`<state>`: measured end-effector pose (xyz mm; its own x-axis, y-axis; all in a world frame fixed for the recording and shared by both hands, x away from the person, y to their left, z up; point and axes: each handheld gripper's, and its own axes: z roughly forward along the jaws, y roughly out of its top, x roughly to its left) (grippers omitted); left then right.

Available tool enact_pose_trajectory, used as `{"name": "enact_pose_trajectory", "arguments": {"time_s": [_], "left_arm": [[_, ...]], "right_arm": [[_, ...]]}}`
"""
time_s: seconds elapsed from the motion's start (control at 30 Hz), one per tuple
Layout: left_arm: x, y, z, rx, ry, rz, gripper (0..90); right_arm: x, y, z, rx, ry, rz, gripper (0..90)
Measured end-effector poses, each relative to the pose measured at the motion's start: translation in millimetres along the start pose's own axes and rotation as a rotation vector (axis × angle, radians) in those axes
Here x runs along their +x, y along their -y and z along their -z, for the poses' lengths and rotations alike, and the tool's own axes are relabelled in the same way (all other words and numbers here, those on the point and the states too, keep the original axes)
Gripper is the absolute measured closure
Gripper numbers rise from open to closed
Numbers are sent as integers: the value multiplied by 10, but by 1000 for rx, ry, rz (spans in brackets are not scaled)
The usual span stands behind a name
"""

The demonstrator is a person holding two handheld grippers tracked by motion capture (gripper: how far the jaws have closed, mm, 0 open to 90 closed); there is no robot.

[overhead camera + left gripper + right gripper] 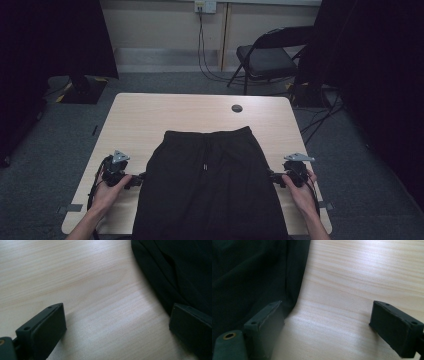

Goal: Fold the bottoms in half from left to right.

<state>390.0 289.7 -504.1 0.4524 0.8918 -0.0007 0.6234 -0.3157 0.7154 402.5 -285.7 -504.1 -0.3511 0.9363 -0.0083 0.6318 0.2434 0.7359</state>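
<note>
Between the jaws of the left gripper [113, 327]: bare pale wood of the table [75, 277]; jaws stand wide apart, nothing clamped. One jaw sits on open wood; the other sits at the edge of the black shorts [180, 270], whether touching the cloth cannot be told. Beyond that jaw: a side seam and a fold of the dark fabric, running away toward the upper corner of the left gripper view.

Between the jaws of the right gripper [327, 320]: bare wood again; jaws wide apart, holding nothing. One jaw lies against the hem edge of the shorts [249, 272], the other well out on the wood. Past the near jaw: black cloth with a long lengthwise seam.

Outward, in the high view: left gripper [134, 180] just beside one side of the shorts [210, 190], right gripper [276, 179] just beside the opposite side, each in a hand, pointing inward at the cloth. Shorts lie flat, waistband away from the person, drawstring at centre, lower end over the near table edge.

Farther out: round cable hole [237, 108] in the table top; folding chair [267, 57] on grey carpet; wall socket [205, 6] with a hanging cable.
</note>
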Motion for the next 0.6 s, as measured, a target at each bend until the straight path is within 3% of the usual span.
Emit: {"name": "enact_pose_trajectory", "arguments": {"time_s": [0.07, 0.17, 0.4, 0.6], "left_arm": [[7, 1, 8, -8, -6, 12, 17], [19, -2, 48, -16, -16, 15, 166], [42, -31, 155, -1, -4, 14, 193], [-10, -39, 307, -39, 17, -16, 231]], "right_arm": [[5, 1, 2, 0, 3, -3, 108], [7, -4, 8, 7, 1, -2, 116], [30, -26, 65, 23, -18, 3, 193], [101, -121, 245, -39, -31, 3, 214]]}}
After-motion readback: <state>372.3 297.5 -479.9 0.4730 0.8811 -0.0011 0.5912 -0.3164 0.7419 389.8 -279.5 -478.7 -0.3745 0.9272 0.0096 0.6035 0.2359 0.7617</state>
